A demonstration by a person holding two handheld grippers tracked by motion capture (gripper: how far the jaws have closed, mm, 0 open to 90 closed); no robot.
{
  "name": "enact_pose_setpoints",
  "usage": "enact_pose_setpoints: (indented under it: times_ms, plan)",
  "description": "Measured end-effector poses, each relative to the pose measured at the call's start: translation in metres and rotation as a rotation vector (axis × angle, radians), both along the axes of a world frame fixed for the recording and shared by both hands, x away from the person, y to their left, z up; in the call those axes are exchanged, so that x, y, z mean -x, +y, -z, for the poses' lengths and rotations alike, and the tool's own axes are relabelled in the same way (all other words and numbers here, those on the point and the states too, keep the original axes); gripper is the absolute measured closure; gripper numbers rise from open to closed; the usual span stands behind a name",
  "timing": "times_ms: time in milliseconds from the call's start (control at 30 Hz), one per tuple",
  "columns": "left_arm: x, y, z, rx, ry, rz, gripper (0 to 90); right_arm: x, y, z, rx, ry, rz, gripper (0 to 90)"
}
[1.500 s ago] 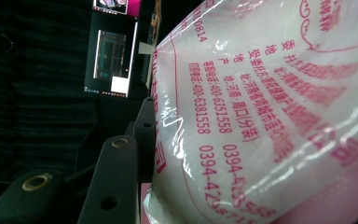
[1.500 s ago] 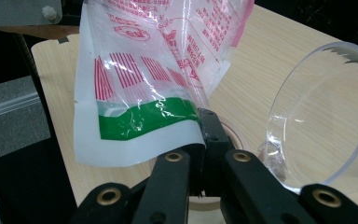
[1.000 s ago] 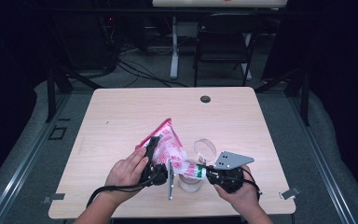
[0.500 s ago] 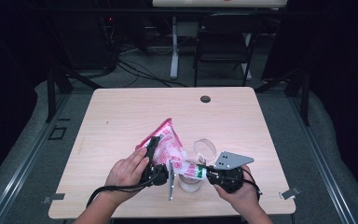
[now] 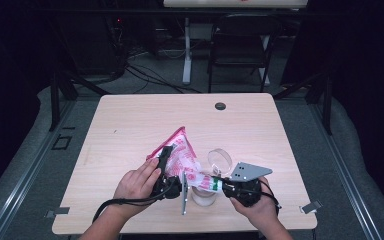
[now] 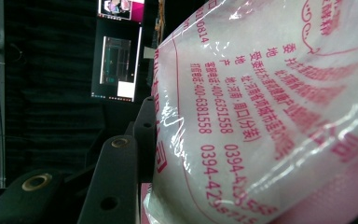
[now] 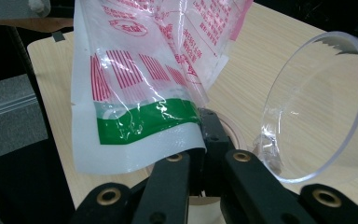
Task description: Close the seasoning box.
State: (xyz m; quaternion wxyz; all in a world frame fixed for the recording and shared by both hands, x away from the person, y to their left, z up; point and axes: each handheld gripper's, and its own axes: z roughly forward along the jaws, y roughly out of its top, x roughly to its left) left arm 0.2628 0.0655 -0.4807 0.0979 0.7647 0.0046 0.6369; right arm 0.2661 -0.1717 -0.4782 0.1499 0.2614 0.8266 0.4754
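High view: a pink-and-white printed plastic bag (image 5: 182,157) is held above the near half of the wooden table (image 5: 130,125), its pointed pink corner rising toward the far edge. The left gripper (image 5: 166,172) sits against the left flank of the bag, with the left hand (image 5: 137,182) behind it; the right gripper (image 5: 227,186) meets the bag's green-banded end on the right, carried by the right hand (image 5: 257,207). A clear plastic ring-shaped container (image 5: 220,160) lies on the table just right of the bag, and a small clear cup (image 5: 203,196) stands directly below the bag, between the two grippers. Left gripper view: the bag (image 6: 270,112) shows red printed characters and digits, and its sealed edge runs along the inner face of one black jaw; the jaws stand partly apart, and whether both press on the film cannot be told here. Right gripper view: the right gripper (image 7: 204,140) has its jaws drawn fully together on the white edge of the bag (image 7: 140,93), just below the green band, pinching it. The clear container (image 7: 317,107) lies on its side immediately right of the bag, its open rim facing the camera, resting on the table (image 7: 242,70).
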Motion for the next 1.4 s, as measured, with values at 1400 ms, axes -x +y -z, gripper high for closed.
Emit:
enact_pose_setpoints:
  times_ms: [1400]
  plan:
    - [0.0000, -0.0049, -0.0019, -0.041, -0.013, 0.005, 60.9, -0.0011, -0.0019, 0.0028, 0.009, 0.007, 0.008, 90.0]
